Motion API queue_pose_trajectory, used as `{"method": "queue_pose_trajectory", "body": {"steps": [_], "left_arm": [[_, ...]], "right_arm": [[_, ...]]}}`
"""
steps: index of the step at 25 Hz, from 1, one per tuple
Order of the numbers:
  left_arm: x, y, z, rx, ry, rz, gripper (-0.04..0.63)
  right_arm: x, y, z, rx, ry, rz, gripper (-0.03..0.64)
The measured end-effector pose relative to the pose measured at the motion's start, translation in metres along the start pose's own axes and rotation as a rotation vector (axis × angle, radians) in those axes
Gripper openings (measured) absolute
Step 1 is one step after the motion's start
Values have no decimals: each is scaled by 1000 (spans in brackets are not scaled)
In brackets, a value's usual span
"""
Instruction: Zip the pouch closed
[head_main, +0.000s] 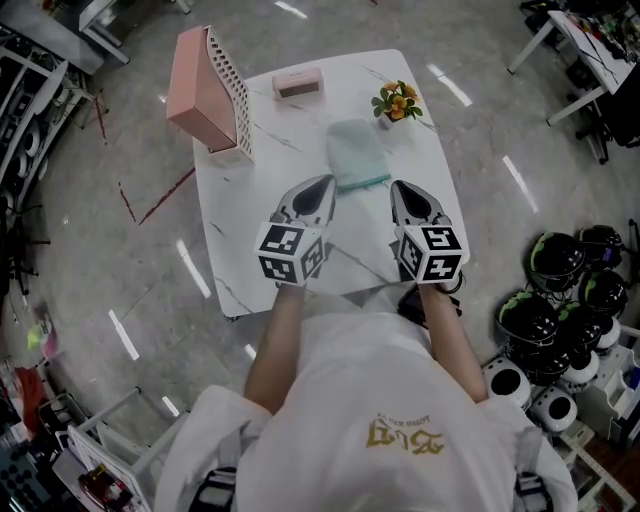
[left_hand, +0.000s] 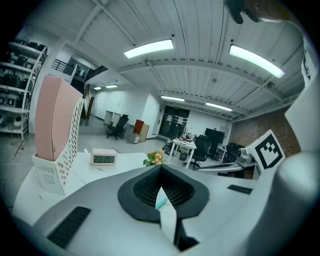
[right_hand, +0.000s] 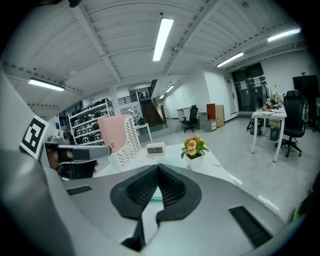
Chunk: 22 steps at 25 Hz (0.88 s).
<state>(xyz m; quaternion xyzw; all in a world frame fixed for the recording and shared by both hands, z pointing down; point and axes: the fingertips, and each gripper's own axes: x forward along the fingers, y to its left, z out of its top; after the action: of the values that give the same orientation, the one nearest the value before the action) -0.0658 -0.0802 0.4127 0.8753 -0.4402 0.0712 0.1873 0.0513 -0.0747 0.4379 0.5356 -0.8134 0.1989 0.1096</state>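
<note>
**Both claws closed at the near edge of the pouch**

You hold both bare forearms straight out from your body over the near edge of the white marble-patterned table. The 2 grippers sit side by side and level with each other. The left gripper points away from you and leans slightly right. The right gripper points away from you and leans slightly left, so the 2 noses converge toward the table's middle.

In each gripper view the black ribbed pads meet at their tips. No object shows pinched between them. A thin sliver of teal shows through the slot behind each pair of tips.

The pale teal, translucent, flat rectangular pouch lies at the table's middle. Its longer sides appear to run away from you toward the table's far edge, though it is close to square from above. A darker teal band marks its near short edge, which faces you, and both gripper noses sit at the 2 ends of that band.

A pink perforated file holder stands at the table's far left corner. A small pink digital clock sits by the table's far edge. A small potted plant with orange flowers stands toward the table's far right.
</note>
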Motion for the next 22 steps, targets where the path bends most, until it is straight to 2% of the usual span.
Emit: {"method": "queue_pose_trajectory", "body": {"steps": [5,10,22], "left_arm": [[-2,5,9,-47,-38,-9,15],[0,5,7,-30,-25,-8,16],[1,2,7,-59,-28,-9,17]], "right_arm": [[0,6,10,-6,-16,6,12],[1,5,11,-2,-23,12,12],[-2,1,8,-6,-15,7,12]]}}
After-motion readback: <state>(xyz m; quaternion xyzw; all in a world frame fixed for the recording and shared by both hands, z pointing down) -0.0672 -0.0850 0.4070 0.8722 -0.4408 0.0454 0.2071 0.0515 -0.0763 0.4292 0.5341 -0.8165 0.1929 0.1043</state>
